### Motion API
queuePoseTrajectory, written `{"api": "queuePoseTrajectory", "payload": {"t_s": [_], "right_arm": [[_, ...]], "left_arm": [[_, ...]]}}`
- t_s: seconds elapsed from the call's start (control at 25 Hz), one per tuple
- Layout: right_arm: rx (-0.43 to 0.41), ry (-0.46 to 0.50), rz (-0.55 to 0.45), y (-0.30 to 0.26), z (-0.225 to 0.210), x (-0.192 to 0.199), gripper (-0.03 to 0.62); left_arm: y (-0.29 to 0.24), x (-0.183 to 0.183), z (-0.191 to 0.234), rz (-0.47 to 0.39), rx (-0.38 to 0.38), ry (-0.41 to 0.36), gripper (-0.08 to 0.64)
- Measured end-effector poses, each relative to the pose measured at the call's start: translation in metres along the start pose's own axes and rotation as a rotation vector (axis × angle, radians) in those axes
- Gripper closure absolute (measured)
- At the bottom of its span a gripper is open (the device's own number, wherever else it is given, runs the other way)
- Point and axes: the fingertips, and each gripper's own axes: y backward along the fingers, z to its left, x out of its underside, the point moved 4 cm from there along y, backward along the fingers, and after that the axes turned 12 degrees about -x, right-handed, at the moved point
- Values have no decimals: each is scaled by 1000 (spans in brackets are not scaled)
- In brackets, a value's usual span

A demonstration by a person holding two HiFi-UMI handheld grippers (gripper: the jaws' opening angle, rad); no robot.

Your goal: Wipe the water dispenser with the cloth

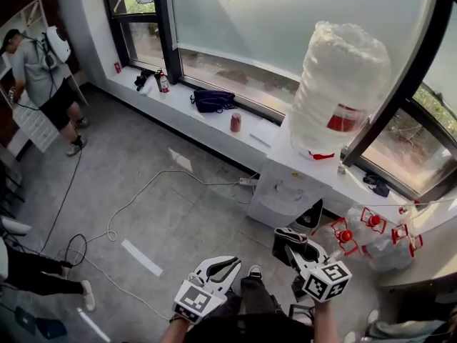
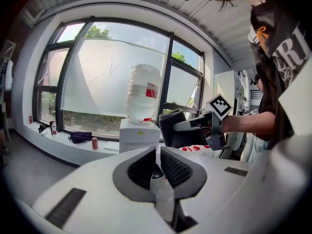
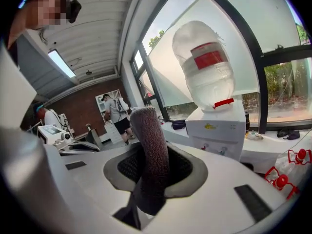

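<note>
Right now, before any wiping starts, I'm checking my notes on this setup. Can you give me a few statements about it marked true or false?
1. The right gripper is shut on the cloth. True.
2. The cloth touches the water dispenser. False: it is held in the air, apart from it.
3. A water bottle sits upside down on the dispenser. True.
4. The dispenser stands alone in the middle of the floor. False: it stands against the window ledge.
</note>
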Motion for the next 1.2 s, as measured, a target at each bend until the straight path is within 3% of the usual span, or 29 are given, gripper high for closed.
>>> {"api": "queuePoseTrajectory", "payload": {"t_s": [0.16,0.64,1.2], "right_arm": [[-11,14,-28,17,22,-7,480],[-39,9,-33,102,35,4,477],[-111,32,-47,230,61,56,477]], "left_arm": [[18,-9,-10,-10,-21,28,517],[30,-41,-86,-61,-25,-52,517],[94,-41,-236,-82,-74,-31,517]]}}
